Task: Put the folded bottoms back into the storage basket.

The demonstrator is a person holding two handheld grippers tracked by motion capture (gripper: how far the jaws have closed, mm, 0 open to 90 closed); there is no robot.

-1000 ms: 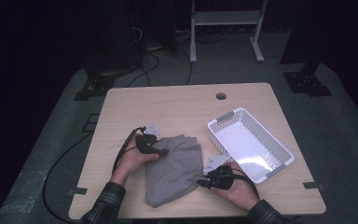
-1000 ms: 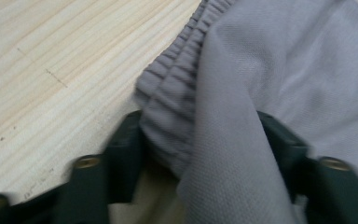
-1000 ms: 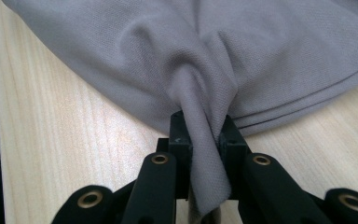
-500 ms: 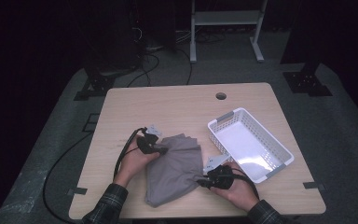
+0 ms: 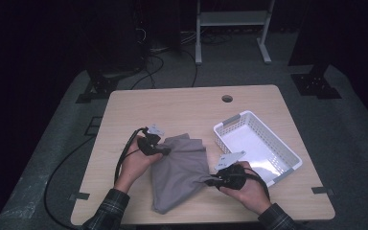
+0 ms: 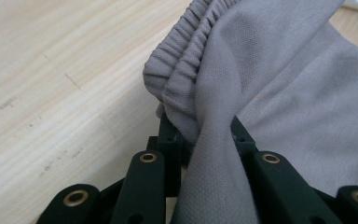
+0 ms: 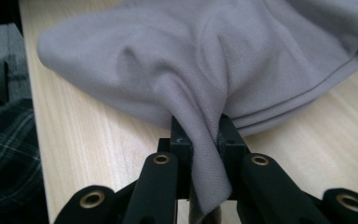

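Observation:
A grey folded garment (image 5: 179,175) with an elastic waistband lies on the wooden table (image 5: 182,105), between my two hands. My left gripper (image 5: 166,151) is at its upper left edge. Its jaws have just been closing and now pinch a fold of the grey cloth (image 6: 214,135) beside the gathered waistband (image 6: 179,70), lifting it slightly. At the garment's right edge my right gripper (image 5: 210,181) is shut on another fold of the cloth (image 7: 200,140), which bunches up between the black jaws.
A white slatted basket (image 5: 256,146) stands just right of the garment, close behind my right hand. A round cable hole (image 5: 227,98) is in the table's far side. A cable (image 5: 124,153) trails from the left gripper. A plaid sleeve (image 7: 9,154) lies near the front edge.
The left gripper has closed on the garment's upper left edge and raised it a little. The right gripper has kept its hold and its place.

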